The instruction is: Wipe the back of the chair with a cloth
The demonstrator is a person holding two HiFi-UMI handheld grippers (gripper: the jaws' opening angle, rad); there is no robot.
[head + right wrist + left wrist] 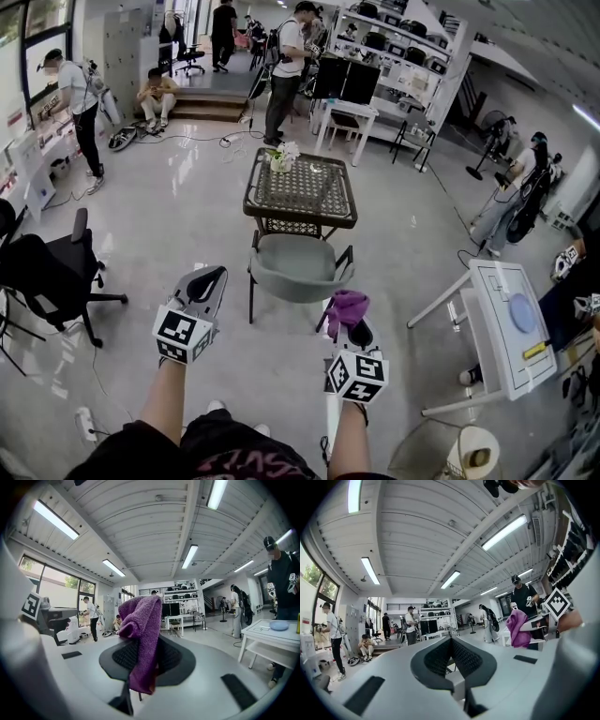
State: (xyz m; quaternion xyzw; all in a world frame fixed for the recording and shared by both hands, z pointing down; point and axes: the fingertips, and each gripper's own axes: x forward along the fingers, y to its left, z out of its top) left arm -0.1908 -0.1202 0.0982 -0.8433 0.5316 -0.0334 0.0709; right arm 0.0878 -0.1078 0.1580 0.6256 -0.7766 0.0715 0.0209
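A grey shell chair (296,269) stands on the floor just ahead of me, its curved back turned toward me. My right gripper (350,319) is held to the right of the chair's back and a little nearer to me, shut on a purple cloth (346,306). In the right gripper view the cloth (140,634) drapes over the jaws of the right gripper (149,641). My left gripper (208,284) hovers left of the chair; in its own view the left gripper (451,640) has its jaws together with nothing between them. The cloth (516,627) also shows at that view's right.
Behind the chair is a dark wicker table (323,217) with a small flower pot (281,157). A black office chair (52,272) sits at the left, a white side table (511,328) at the right, a paper roll (473,457) near my feet. Several people stand around the room.
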